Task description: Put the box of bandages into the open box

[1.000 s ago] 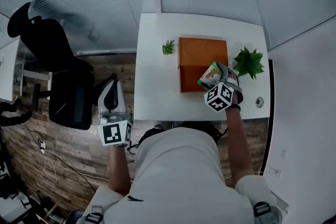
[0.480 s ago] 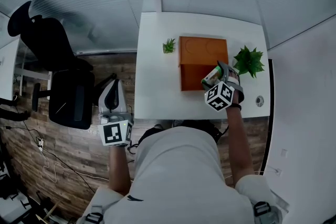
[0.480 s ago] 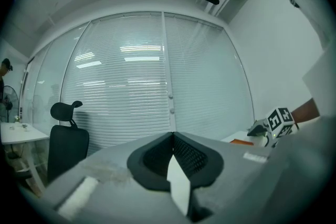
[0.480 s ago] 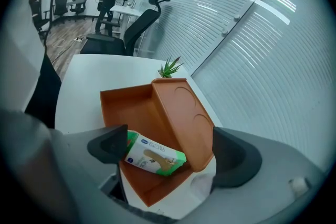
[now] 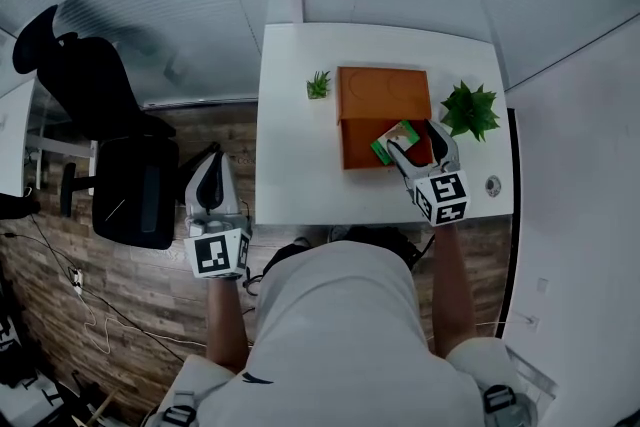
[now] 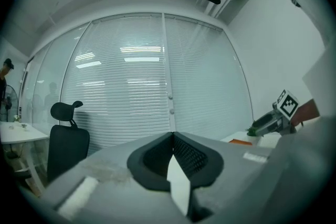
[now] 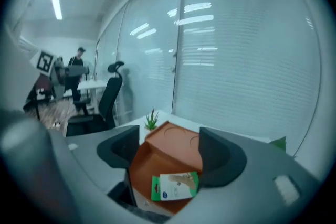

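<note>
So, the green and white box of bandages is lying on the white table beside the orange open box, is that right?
Not quite: the green and white box of bandages lies inside the orange open box, on its floor, not on the white table beside it. The right gripper view shows this.

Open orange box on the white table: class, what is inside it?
A green-and-white cardboard box of bandages lies inside the open orange box. The patch of orange floor under it is covered, so nothing there can be seen.
</note>
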### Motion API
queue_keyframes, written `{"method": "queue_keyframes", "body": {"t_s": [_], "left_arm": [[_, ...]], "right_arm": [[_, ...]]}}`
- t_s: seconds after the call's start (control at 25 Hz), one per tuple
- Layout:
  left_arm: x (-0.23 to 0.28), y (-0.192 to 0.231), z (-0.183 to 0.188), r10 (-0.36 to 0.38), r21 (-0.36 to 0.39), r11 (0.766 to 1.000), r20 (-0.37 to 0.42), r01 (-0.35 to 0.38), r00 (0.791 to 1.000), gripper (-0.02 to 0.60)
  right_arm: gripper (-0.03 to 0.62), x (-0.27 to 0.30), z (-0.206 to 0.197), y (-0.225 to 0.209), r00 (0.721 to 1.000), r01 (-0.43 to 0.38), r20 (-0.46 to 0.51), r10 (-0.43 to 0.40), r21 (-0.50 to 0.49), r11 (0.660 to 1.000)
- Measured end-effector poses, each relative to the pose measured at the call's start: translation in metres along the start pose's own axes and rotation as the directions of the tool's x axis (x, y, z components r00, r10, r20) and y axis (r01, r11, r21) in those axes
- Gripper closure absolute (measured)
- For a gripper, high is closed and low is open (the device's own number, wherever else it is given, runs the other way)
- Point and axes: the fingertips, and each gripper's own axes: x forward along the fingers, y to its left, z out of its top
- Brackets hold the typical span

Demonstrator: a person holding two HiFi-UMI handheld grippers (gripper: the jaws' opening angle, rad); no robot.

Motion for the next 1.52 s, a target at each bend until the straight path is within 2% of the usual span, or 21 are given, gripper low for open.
{"method": "queue_keyframes", "body": {"t_s": [0.08,0.12,0.2,0.28,0.4,0.8,1.08,1.28,1.52], "left_arm": [[-0.001,0.001,-0.002,-0.001,0.0,1.0,-0.002,0.001,1.0,0.575],[-0.002,0.001,-0.002,0.0,-0.003,1.0,-0.002,0.0,1.0,0.575],[-0.003,0.003,-0.002,0.0,-0.01,1.0,0.003,0.0,1.0,0.575],[-0.004,0.004,-0.001,0.0,-0.016,1.0,0.01,0.001,1.0,0.575],[-0.004,0.005,0.0,-0.003,-0.024,1.0,0.021,0.004,1.0,0.575],[-0.011,0.006,0.004,-0.015,-0.03,0.999,0.052,0.017,0.999,0.575],[-0.026,0.014,0.004,-0.011,-0.03,0.999,0.058,0.013,0.998,0.575],[-0.042,0.019,0.002,-0.023,-0.023,0.999,0.057,0.024,0.998,0.575],[-0.058,0.032,-0.001,-0.016,-0.017,1.0,0.055,0.017,0.998,0.575]], "right_arm": [[0.325,-0.023,0.022,-0.004,0.984,0.027,0.17,-0.043,0.098,0.995],[0.388,-0.036,0.03,-0.007,0.967,0.038,0.244,-0.074,0.15,0.988],[0.469,-0.061,0.038,-0.015,0.925,0.05,0.352,-0.141,0.257,0.965],[0.519,-0.081,0.039,-0.021,0.893,0.045,0.408,-0.19,0.34,0.939],[0.557,-0.097,0.036,-0.023,0.878,0.046,0.43,-0.211,0.363,0.931],[0.592,-0.113,0.046,-0.013,0.873,0.097,0.434,-0.221,0.291,0.952],[0.592,-0.12,0.062,0.014,0.888,0.154,0.414,-0.198,0.138,0.978],[0.594,-0.132,0.07,0.023,0.881,0.193,0.412,-0.231,0.132,0.972],[0.595,-0.139,0.07,0.029,0.893,0.227,0.374,-0.251,0.109,0.968]]}}
